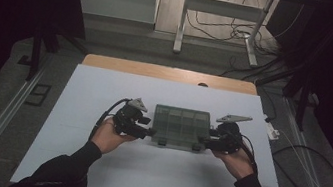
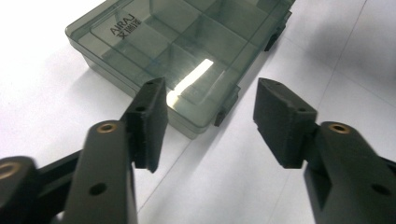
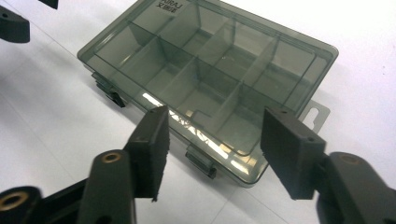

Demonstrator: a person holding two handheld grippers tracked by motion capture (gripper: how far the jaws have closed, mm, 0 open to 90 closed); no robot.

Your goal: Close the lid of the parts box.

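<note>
Smoky clear compartment box (image 1: 180,126) lying flat and lid-shut at the middle of the white table (image 1: 92,163), 2 latches (image 3: 201,163) facing the person. Left gripper (image 2: 210,114) and right gripper (image 3: 212,149) flanking its near corners, jaws spread and empty, seemingly lined up for those latches.

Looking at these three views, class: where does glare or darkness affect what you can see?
High view: dim, with black surroundings beyond the table. Left gripper view: a bright glare patch on the box lid, white surface overexposed. Right gripper view: small reflections along the box's near edge.
</note>
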